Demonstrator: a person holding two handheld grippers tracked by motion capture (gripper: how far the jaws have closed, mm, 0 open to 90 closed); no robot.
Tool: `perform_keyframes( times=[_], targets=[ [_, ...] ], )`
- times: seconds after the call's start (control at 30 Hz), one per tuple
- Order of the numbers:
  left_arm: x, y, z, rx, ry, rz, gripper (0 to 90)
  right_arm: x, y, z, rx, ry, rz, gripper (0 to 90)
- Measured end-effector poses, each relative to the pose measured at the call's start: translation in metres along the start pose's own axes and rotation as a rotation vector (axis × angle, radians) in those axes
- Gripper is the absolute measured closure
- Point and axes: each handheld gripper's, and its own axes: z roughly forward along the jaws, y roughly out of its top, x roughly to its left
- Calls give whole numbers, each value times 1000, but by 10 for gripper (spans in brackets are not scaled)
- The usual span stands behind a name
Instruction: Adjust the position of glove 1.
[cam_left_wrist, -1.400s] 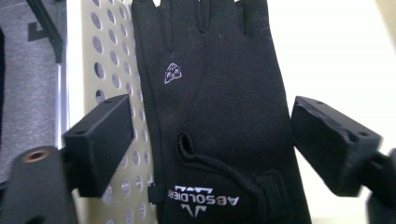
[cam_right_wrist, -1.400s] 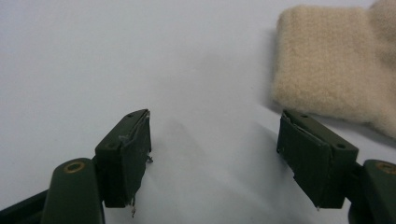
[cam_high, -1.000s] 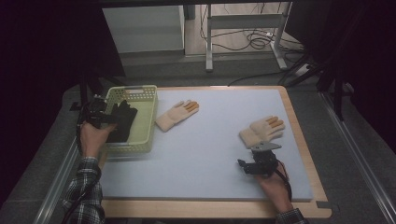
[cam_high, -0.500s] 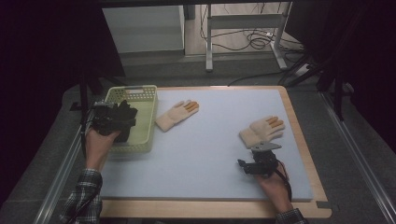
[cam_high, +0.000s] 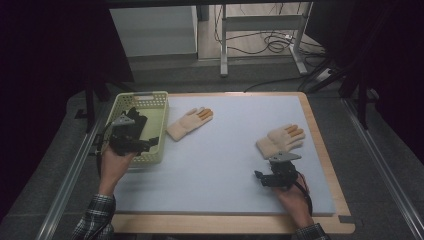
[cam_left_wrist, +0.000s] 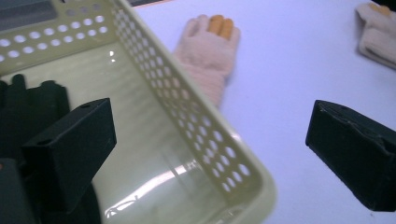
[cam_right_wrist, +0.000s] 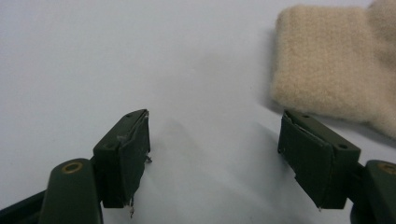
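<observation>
A pale green perforated basket (cam_high: 143, 94) stands at the mat's left edge with a black glove (cam_high: 136, 120) lying in it. My left gripper (cam_high: 145, 142) hovers open over the basket's near right corner. In the left gripper view its wide-apart jaws straddle the basket wall (cam_left_wrist: 187, 107), with the black glove (cam_left_wrist: 28, 102) at the left. One cream glove with orange fingertips (cam_high: 189, 122) lies just right of the basket. A second cream glove (cam_high: 281, 139) lies at the right. My right gripper (cam_high: 265, 176) rests open just short of its cuff (cam_right_wrist: 336, 60), nothing between the jaws.
A pale blue mat (cam_high: 225, 165) covers a wooden board (cam_high: 225, 224). Dark floor surrounds the table, and a metal rail (cam_high: 65, 190) runs along its left side. The near cream glove (cam_left_wrist: 208, 51) lies close against the basket's outer wall.
My left gripper has moved right and toward the person, from the basket's left side to its near right corner. The right gripper has stayed still.
</observation>
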Motion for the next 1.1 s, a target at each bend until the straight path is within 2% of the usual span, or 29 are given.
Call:
perform_keyframes(
  times=[0.37,0.77,0.87,0.97,1.1],
  targets=[
    [-53,-13,-1,-46,-51,124,17,0,0,0,0,0,0,247],
    [-99,-41,16,-61,-154,189,16,0,0,0,0,1,0,247],
    [-109,-50,25,-53,-162,209,15,0,0,0,0,1,1,246],
    [-115,-57,37,0,-147,241,10,0,0,0,0,0,1,246],
    [-117,-66,49,53,-145,240,8,0,0,0,0,0,1,245]
  ],
)
